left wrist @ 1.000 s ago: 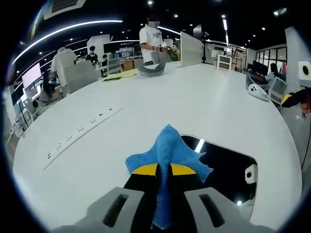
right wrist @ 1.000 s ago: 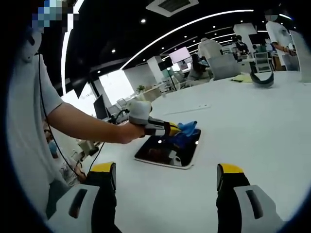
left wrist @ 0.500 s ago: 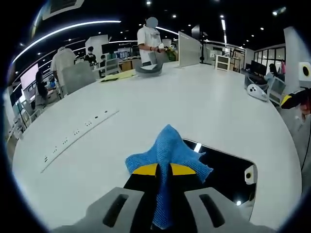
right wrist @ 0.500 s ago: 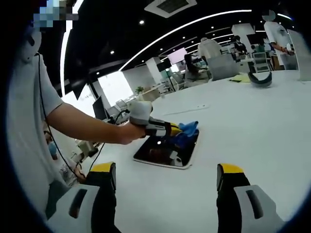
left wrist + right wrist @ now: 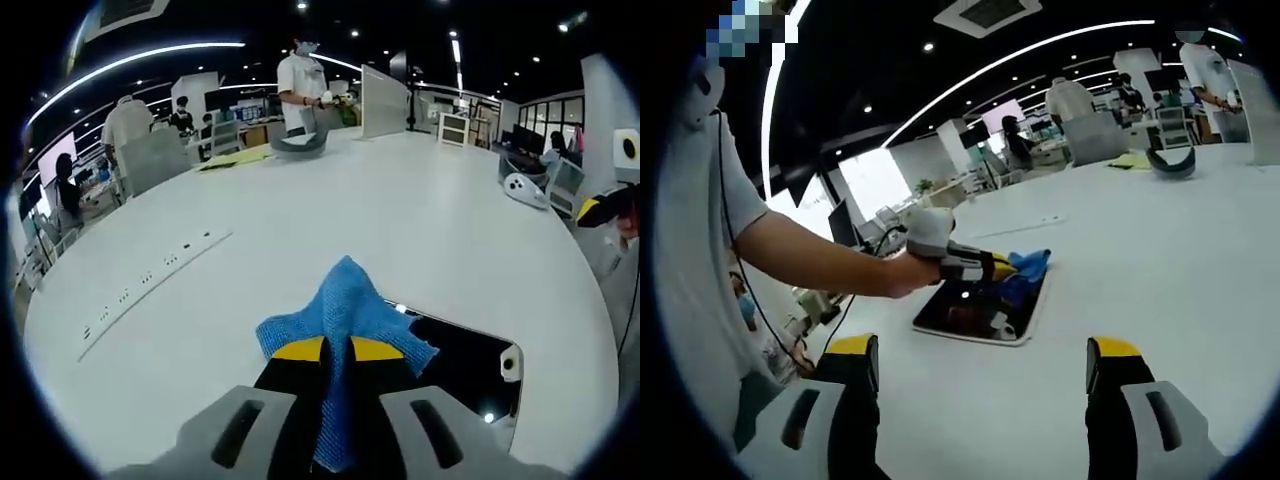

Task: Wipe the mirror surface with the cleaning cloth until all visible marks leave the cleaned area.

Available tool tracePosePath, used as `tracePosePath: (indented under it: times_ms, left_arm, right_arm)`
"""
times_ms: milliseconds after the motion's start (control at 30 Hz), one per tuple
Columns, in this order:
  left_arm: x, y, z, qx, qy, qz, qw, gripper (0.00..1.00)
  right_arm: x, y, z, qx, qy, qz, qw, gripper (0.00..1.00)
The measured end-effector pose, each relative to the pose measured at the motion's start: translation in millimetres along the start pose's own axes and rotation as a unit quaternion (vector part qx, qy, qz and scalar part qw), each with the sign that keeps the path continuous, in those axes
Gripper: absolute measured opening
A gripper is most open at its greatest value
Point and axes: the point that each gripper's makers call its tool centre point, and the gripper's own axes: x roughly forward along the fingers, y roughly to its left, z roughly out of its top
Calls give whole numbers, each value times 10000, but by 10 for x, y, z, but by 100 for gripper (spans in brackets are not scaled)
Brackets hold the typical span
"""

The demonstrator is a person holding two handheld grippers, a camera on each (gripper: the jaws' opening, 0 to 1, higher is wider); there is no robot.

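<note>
Cloth [image 5: 345, 310], blue, pinched betw. jaws of left claw [image 5: 336, 352]; jaws closed tight on it, loose end fanned out past tips. Same claw seen from right gripper view [image 5: 992, 268], held out by person's arm [image 5: 815, 262] over near-left part of white surface [image 5: 400, 210].

Mirror [image 5: 470, 362]: dark flat rectangle w/ pale rim, lying flat on surface, ceiling lights reflected in it. In left gripper view, sits directly under and ahead-right of cloth; most of glass stretches off to right of tips. Long axis runs roughly left-to-right and away in that view. Cloth at mirror's far-left end; contact w/ glass likely, can't confirm.

Right claw [image 5: 980, 365]: jaws wide apart, holding nothing, well apart from mirror [image 5: 980, 318], which lies ahead and slightly left of it.

Left claw clearly the nearer one, already on the job. Judgement: wiping in progress; next stroke prob. needs drag along long axis toward uncovered right part of glass. Marks on glass too small to make out, so progress unclear.

Bkgd: people, chairs, screens in open office.
</note>
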Motion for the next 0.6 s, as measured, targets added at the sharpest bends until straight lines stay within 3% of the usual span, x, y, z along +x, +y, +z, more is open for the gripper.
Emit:
tracePosePath:
  times_ms: [600]
  left_arm:
    - [27,-82,13,-41,-22,-92,9999,7]
  right_arm:
    - [8,-20,23,4,-65,-46,10000,85]
